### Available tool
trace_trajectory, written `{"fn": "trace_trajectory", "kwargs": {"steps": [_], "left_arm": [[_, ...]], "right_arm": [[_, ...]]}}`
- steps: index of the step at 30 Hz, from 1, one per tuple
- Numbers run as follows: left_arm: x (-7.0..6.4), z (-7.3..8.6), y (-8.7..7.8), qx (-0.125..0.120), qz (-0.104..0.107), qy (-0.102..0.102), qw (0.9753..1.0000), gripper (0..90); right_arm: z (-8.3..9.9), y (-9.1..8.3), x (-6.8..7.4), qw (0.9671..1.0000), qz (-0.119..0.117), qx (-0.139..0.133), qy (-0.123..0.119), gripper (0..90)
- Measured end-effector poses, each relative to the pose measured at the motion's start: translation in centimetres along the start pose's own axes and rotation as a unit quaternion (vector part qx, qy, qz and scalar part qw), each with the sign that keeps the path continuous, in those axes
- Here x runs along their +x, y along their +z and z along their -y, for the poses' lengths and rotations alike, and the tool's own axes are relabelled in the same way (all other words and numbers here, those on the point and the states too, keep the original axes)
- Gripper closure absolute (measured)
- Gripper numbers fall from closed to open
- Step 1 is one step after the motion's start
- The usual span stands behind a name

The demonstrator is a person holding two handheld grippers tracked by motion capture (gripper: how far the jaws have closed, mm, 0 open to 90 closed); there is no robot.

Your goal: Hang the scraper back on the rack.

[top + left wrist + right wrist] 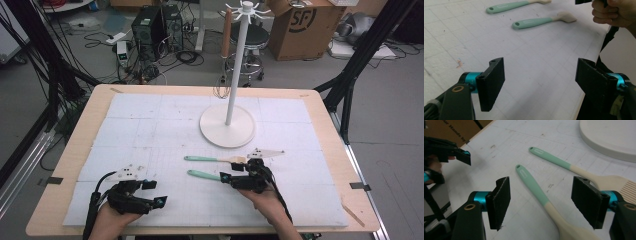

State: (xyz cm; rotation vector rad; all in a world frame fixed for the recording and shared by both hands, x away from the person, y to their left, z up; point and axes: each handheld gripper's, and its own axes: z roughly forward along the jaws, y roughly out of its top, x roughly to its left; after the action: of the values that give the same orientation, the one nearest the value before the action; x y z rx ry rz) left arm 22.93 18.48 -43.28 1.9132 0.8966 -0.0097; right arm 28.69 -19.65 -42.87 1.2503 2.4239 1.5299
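Green-handled spatula (541, 197) between gaping right tongs (541, 202) | left tongs (540, 85) gaping, holding nothing

Light wooden table (75, 150), covered by white gridded mat (150, 125). On mat: round white base of hook stand (227, 126), two mint-handled utensils side by side — slotted spatula (212, 159), spoon (204, 174).

two spatulas (207, 159) lay side by side on desk (70, 150) | stand (227, 126) behind them | right gripper (239, 180) over nearer spatula (204, 174)
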Motion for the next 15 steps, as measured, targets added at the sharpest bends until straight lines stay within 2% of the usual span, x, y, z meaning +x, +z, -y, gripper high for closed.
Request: {"fn": "trace_trajectory", "kwargs": {"steps": [4, 7, 9, 12, 15], "left_arm": [[-0.1, -0.2, -0.2, -0.007, 0.001, 0.003, 1.0000, 24.0], [0.0, -0.2, -0.3, -0.010, 0.002, 0.003, 0.9999, 24.0], [0.1, -0.1, -0.2, -0.009, 0.002, -0.002, 1.0000, 23.7], [0.1, -0.1, 0.0, -0.009, 0.007, -0.013, 0.9998, 23.1], [0.2, -0.1, 0.1, -0.008, 0.009, -0.015, 0.9998, 22.8]], "right_arm": [[-0.6, 1.5, 0.0, 0.9997, -0.003, 0.019, -0.013, 35.6], [-0.8, 2.6, 0.2, 0.9972, -0.002, 0.059, -0.045, 40.0], [-1.0, 3.0, 0.3, 0.9957, -0.003, 0.077, -0.052, 41.6], [-1.2, 3.4, -0.1, 0.9959, -0.014, 0.081, -0.038, 44.6], [-1.1, 3.9, -0.6, 0.9955, -0.014, 0.089, -0.030, 45.9]]}}
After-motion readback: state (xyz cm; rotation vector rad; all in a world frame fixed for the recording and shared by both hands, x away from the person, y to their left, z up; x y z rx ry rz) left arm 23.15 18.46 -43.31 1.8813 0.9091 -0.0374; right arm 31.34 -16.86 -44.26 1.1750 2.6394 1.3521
